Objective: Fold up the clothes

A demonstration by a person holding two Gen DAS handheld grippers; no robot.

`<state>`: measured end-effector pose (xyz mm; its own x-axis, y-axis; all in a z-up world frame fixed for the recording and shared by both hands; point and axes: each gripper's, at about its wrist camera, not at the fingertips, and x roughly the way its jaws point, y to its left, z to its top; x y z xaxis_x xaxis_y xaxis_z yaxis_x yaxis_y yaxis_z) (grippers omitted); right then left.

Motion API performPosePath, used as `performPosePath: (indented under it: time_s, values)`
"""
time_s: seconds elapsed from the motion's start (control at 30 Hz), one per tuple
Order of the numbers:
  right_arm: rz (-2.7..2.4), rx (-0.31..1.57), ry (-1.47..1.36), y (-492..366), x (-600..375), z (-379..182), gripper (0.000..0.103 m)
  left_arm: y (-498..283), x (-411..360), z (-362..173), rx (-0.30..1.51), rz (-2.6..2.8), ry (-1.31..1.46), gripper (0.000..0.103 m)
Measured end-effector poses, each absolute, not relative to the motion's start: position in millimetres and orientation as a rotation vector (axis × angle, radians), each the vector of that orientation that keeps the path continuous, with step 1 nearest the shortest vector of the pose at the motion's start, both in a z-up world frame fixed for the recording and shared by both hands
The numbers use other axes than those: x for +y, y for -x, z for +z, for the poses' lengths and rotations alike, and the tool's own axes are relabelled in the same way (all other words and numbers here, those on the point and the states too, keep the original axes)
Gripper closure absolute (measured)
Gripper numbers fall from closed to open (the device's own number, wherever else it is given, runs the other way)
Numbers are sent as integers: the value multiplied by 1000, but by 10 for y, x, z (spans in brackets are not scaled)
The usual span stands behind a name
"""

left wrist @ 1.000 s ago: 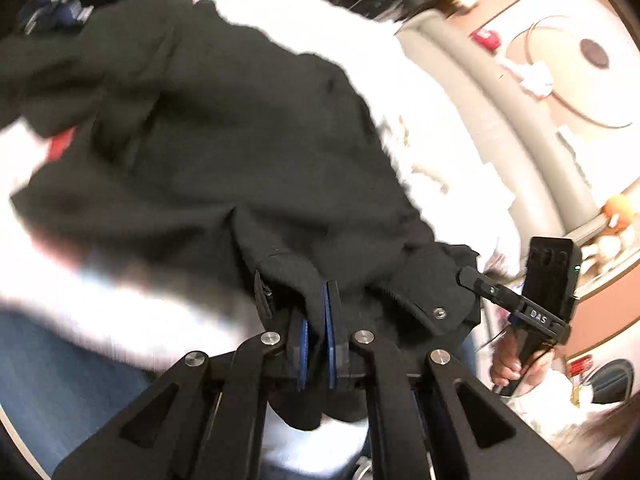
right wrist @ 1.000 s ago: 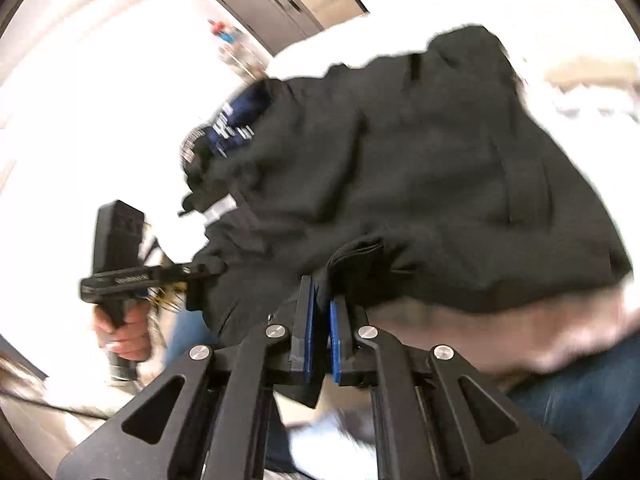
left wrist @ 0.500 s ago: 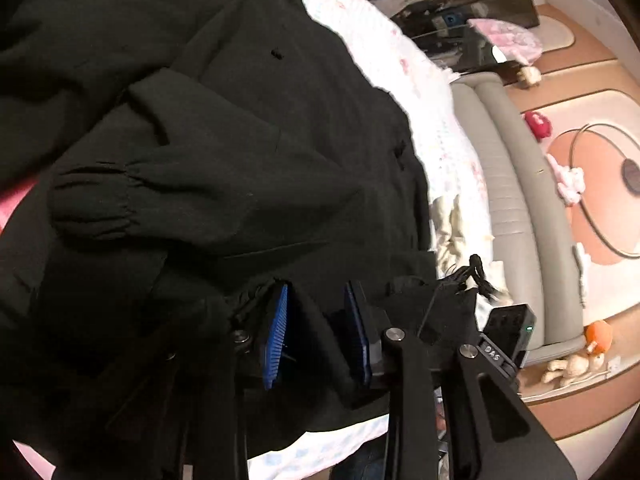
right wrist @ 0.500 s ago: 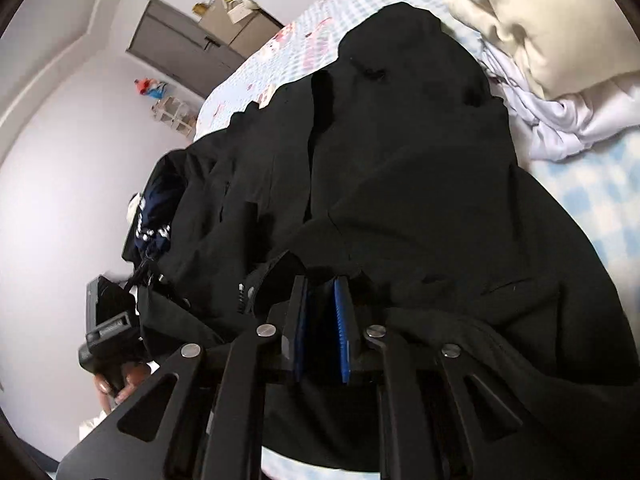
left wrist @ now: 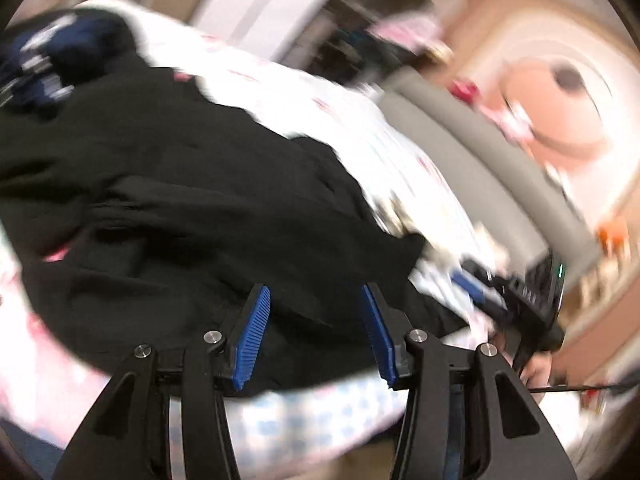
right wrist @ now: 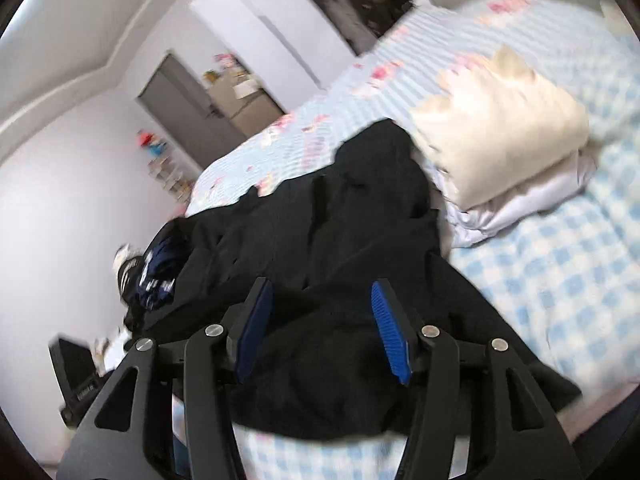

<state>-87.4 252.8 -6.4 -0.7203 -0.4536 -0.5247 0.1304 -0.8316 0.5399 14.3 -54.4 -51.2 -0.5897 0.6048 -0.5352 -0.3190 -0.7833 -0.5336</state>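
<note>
A black garment [left wrist: 192, 208] [right wrist: 344, 272] lies spread and folded over on the checked bed sheet [right wrist: 560, 288]. My left gripper [left wrist: 316, 320] hovers just above its near hem, jaws opening, blue pads apart and pressing on nothing. My right gripper [right wrist: 320, 320] hangs over the near edge of the same garment, jaws also opening, nothing pinched between them. The left wrist view shows the right gripper [left wrist: 516, 296] at right, with a hand on its handle. The left wrist view is blurred.
A dark blue printed garment [right wrist: 156, 272] [left wrist: 44, 60] lies bunched at the far end of the black one. A cream folded item [right wrist: 500, 128] rests on a pale lilac one [right wrist: 532, 204]. A grey padded bed edge [left wrist: 480, 168] runs alongside. Grey doors [right wrist: 188, 108] stand behind.
Both grippers held the black garment's hem in the air, laid it down on the bed, then let go and drew back with the jaws spreading.
</note>
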Motion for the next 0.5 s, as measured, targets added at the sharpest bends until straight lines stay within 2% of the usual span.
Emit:
performPosePath:
  time_s: [0.1, 0.27, 0.43, 0.5]
  values:
    - [-2514, -543, -940, 689, 2309, 6, 49, 10, -251, -594, -365, 2360, 1069, 54]
    - [-2476, -385, -982, 683, 1921, -144, 49, 512, -65, -921, -259, 2434, 1306, 51]
    - [-2445, -313, -1040, 812, 1713, -354, 48, 772, -87, -1168, -284, 2499, 1434, 51]
    - [-2465, -261, -1147, 1024, 1682, -598, 49, 743, -129, -1171, -236, 2552, 1442, 52]
